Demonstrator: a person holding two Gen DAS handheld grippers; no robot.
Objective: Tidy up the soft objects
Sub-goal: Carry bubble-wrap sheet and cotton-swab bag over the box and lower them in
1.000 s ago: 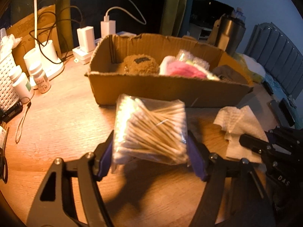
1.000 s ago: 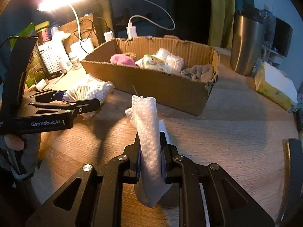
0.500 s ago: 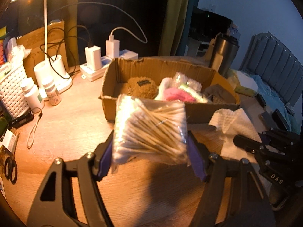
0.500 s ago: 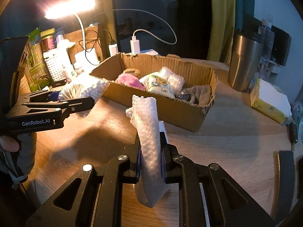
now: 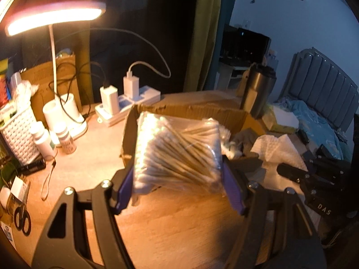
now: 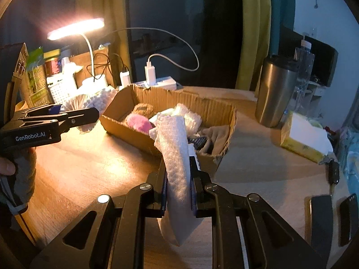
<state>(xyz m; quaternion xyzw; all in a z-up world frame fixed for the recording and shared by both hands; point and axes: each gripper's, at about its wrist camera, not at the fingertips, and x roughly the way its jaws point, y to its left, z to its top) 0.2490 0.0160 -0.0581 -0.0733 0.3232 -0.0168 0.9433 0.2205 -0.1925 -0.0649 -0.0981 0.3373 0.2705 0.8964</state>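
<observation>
My left gripper (image 5: 177, 179) is shut on a clear bag of cotton swabs (image 5: 179, 150) and holds it in the air near the left end of the cardboard box (image 5: 195, 109). My right gripper (image 6: 178, 179) is shut on a folded white paper towel (image 6: 175, 148), raised in front of the box (image 6: 179, 103). The box holds a pink plush (image 6: 138, 123), a brown plush (image 6: 143, 108), plastic-wrapped packs and a grey cloth (image 6: 217, 134). The left gripper (image 6: 74, 114) with the swab bag (image 6: 94, 99) shows at the left of the right wrist view.
A lit desk lamp (image 5: 53, 18), chargers on a power strip (image 5: 128, 103), a white basket (image 5: 18, 134), small bottles (image 5: 65, 136) and scissors (image 5: 22, 219) stand left. A steel tumbler (image 6: 278, 92), a tissue pack (image 6: 303, 134) and phones (image 6: 320, 219) lie right.
Both grippers have risen and moved toward the box with their loads. The swab bag now hangs over the box's left end; the towel is closer to the box's front wall.
</observation>
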